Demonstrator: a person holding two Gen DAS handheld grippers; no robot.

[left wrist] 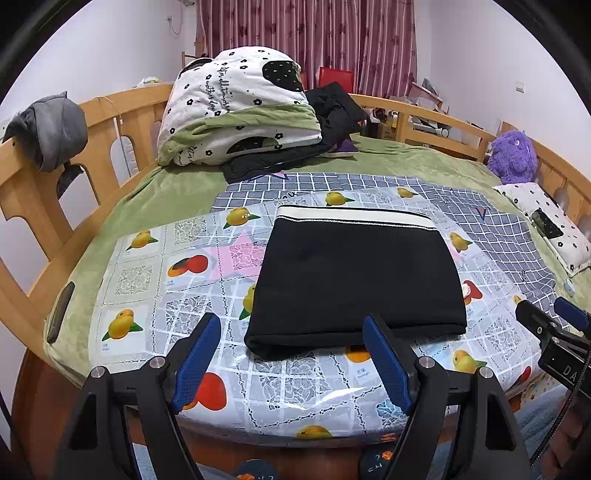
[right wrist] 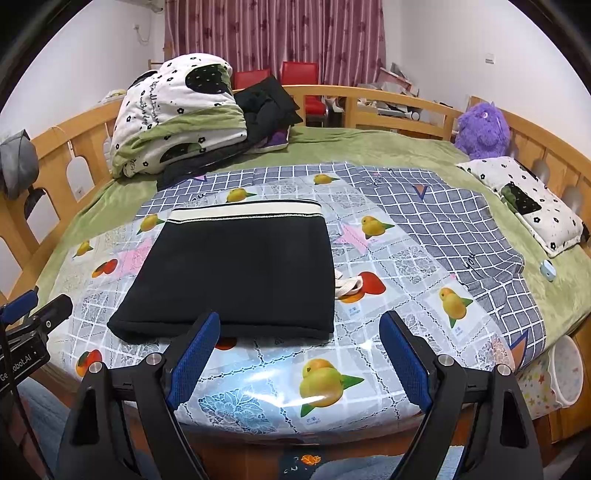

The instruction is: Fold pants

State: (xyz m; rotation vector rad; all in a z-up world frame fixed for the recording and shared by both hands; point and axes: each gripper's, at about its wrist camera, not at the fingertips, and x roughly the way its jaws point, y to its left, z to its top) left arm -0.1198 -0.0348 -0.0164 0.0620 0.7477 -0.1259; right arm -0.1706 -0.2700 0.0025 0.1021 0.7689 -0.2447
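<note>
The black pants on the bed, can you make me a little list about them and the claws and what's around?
pants: black pants folded into a flat rectangle, cream waistband on the far edge
lying on: fruit-print plastic sheet spread over the bed
left claw: left claw open, near the folded front edge, holding nothing
right claw: right claw open, at the pants' near right corner, holding nothing
behind: rolled quilt with flower print
far right: purple plush toy by the wooden rail

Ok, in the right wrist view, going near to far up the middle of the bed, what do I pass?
Fruit-print plastic cover → folded black pants → checked grey sheet → green blanket → wooden bed rail → red curtain.
</note>
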